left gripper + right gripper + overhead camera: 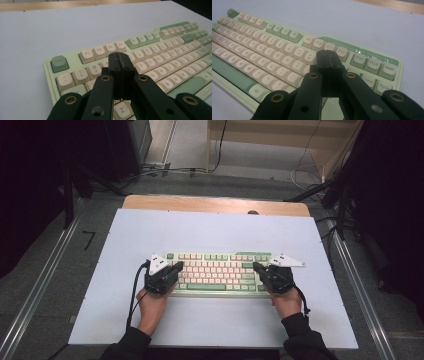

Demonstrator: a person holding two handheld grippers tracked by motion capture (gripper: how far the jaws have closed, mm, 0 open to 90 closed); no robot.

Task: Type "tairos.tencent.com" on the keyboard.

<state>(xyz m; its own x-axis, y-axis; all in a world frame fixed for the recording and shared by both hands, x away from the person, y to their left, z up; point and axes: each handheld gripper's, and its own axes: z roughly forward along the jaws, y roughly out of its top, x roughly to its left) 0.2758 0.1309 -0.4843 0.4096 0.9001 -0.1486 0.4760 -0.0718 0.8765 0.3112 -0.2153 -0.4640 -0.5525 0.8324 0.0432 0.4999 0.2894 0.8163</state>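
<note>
Both my grippers, left [120, 62] and right [329, 58], are clenched on nothing, tips poised over the keyboard [218, 272], which lies mid-table [210, 320]. I judge I'm set to press keys with the closed tips; no key looks pressed yet. Whether either tip touches a key I can't tell, since the jaws hide the keys beneath.

the high view looks forward and down from above onto the whole tabletop [215, 320]. each gripper view rides low and close, looking along its own jaws across one end of the keyboard [220, 272], which all three views share.
</note>
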